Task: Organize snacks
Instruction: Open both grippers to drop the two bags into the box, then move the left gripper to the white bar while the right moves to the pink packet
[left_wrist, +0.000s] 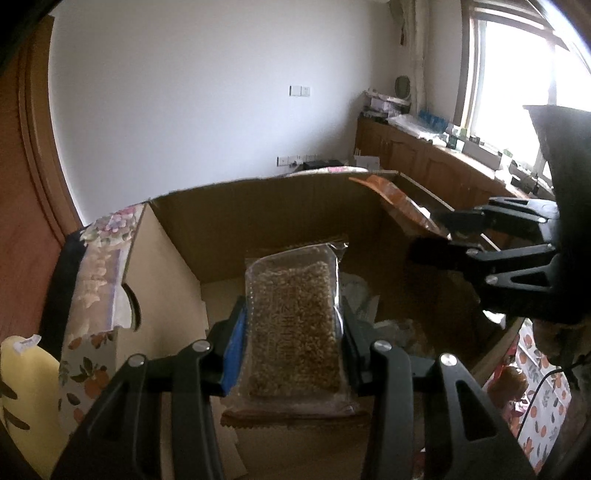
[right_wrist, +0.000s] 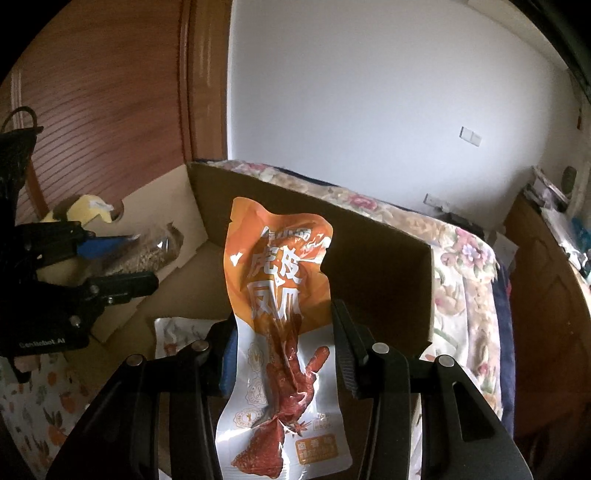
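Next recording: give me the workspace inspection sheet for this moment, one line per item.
Surface: floral cloth under and beside the box.
Job's things: open cardboard box; clear-wrapped grain bar and orange chicken-foot pouch held over it; a white packet lies on the box floor.
Clutter: yellow soft object beside the box.
Grippers: left gripper shut on the grain bar; right gripper shut on the pouch.
Cables: thin dark cable at the right edge of the left wrist view.
Surroundings: white wall, wooden cabinets with items on top, bright window.
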